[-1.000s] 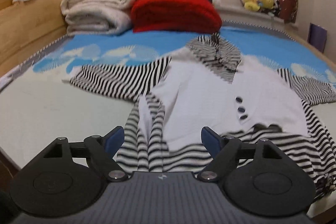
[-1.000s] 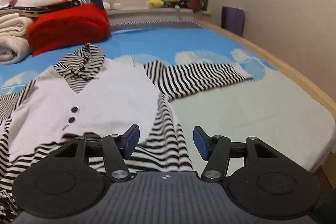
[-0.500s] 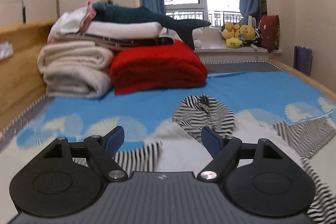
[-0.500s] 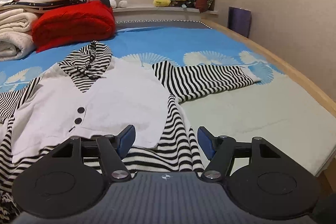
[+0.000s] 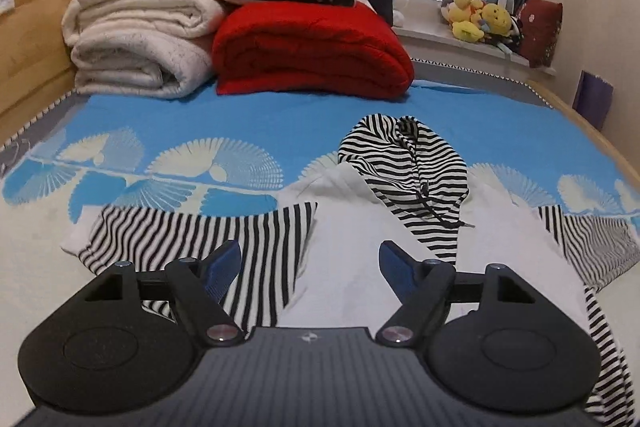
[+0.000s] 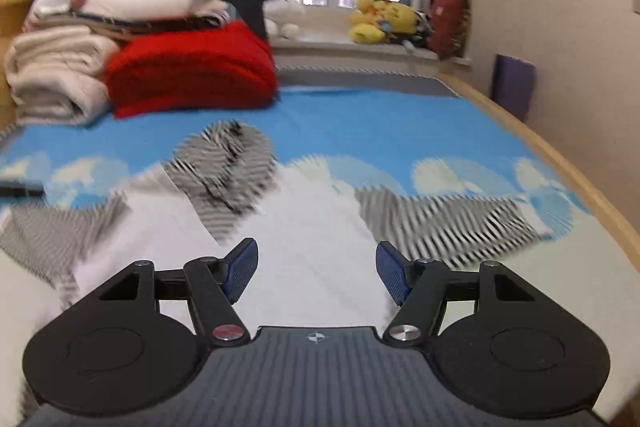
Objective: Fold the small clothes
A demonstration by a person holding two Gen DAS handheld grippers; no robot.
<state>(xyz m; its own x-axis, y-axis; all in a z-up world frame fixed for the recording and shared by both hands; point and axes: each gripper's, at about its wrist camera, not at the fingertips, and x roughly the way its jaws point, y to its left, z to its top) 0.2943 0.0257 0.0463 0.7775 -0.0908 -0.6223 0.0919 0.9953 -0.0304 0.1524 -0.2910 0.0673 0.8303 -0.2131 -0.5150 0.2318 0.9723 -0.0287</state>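
I see one small hooded top (image 5: 360, 227), white with black stripes, lying flat on the bed (image 5: 200, 131), its two striped sleeves spread to either side. My left gripper (image 5: 310, 267) hangs over its left sleeve (image 5: 200, 235) with fingers apart, holding nothing. My right gripper (image 6: 316, 269) sits above the white body, fingers also spread and empty. Behind, I count one red blanket (image 5: 308, 47).
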